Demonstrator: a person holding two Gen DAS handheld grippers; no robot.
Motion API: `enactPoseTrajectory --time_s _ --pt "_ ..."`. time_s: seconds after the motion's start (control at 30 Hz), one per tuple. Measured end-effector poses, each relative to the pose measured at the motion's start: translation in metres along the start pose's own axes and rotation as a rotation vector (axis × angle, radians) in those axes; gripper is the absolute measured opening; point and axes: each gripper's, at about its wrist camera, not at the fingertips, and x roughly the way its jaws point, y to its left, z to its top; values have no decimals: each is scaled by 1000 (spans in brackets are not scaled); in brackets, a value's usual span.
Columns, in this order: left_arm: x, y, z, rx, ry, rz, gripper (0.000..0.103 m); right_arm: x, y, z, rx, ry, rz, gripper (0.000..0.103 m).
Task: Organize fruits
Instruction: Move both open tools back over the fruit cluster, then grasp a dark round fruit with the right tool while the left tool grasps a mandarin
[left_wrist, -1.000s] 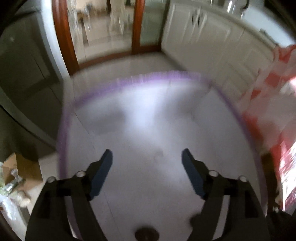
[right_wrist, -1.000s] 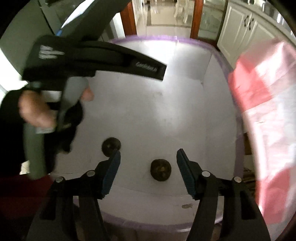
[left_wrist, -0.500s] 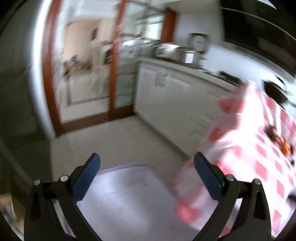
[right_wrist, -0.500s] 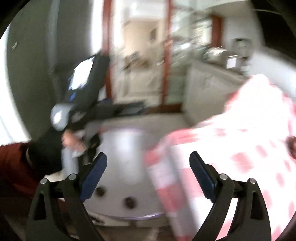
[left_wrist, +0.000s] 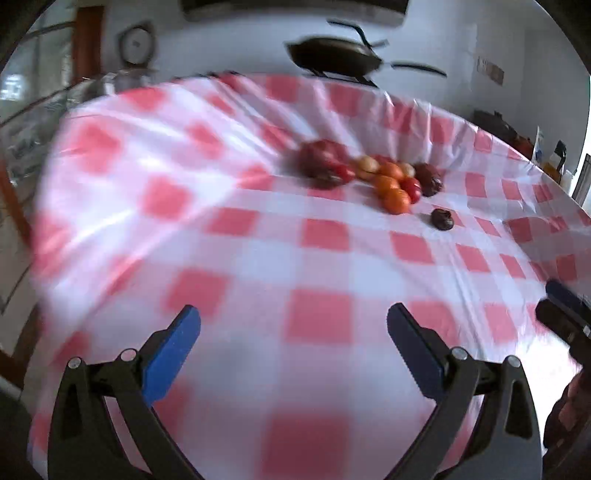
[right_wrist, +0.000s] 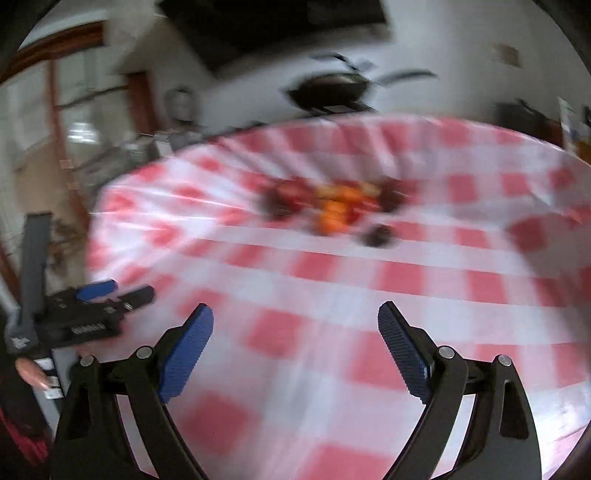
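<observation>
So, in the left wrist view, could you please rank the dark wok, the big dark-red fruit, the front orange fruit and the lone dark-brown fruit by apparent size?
1. Dark wok, though it is farther away and blurred.
2. Big dark-red fruit.
3. Front orange fruit.
4. Lone dark-brown fruit, only slightly smaller than the orange one, so that order is unsure.

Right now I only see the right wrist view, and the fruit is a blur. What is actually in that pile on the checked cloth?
Observer: The left wrist view is sharper. The pile holds orange fruits, small red ones and a big dark red one at its left end.
Operator: Is the other claw carrying anything? I only see it side-on.
Observer: No. The left claw has just been opening. Its jaws stand wide, with only the cloth showing between them.
</observation>
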Motion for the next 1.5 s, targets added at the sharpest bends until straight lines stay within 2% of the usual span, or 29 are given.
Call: enactPoseTrajectory --time_s 0.13,0.33,0.4,0.5,0.57,0.6,0.67,0.8,0.9,0.97,1.0,1.07,1.13,1.3,1.33,1.47,1.5 --pt "74 -29 45 -78 14 -12 101 60 -55 21 111 75 -46 88" --pt "131 -32 95 -219 -6 -6 101 122 -74 52 173 140 -29 88" --pt "145 -27 108 -265 -11 -4 101 137 -72 61 161 163 -38 88" --pt "167 -13 118 -327 1 -38 101 159 -63 75 76 176 -73 84" --pt "179 -3 117 -365 45 -88 101 172 -59 81 31 188 -91 79" --pt "179 2 116 -392 49 -123 101 178 -58 84 18 201 -97 78" --pt "177 9 112 -430 38 -141 101 194 -56 88 -12 235 -120 71" --pt "175 -2 109 -353 33 -174 101 208 -53 90 -57 280 -121 66" --pt "170 -27 108 -215 10 -171 101 210 -49 87 -103 290 -136 62" --pt "167 -45 106 -115 -5 -154 101 209 -49 85 -108 276 -141 54" --pt "165 -48 107 -94 -4 -164 101 208 -50 85 -109 274 -144 52" --pt "166 -53 105 -78 13 -185 101 207 -51 84 -123 268 -144 41" --pt "166 -57 105 -68 25 -191 101 207 -59 87 -88 259 -172 41" --pt "181 -86 106 -52 105 -246 101 201 -100 93 142 190 -159 41" --pt "184 -97 106 -18 118 -217 99 199 -109 93 193 176 -153 41" --pt "201 -122 107 53 176 -129 75 198 -126 90 299 167 -130 41" --pt "203 -125 108 62 168 -105 71 199 -127 91 312 169 -123 41"
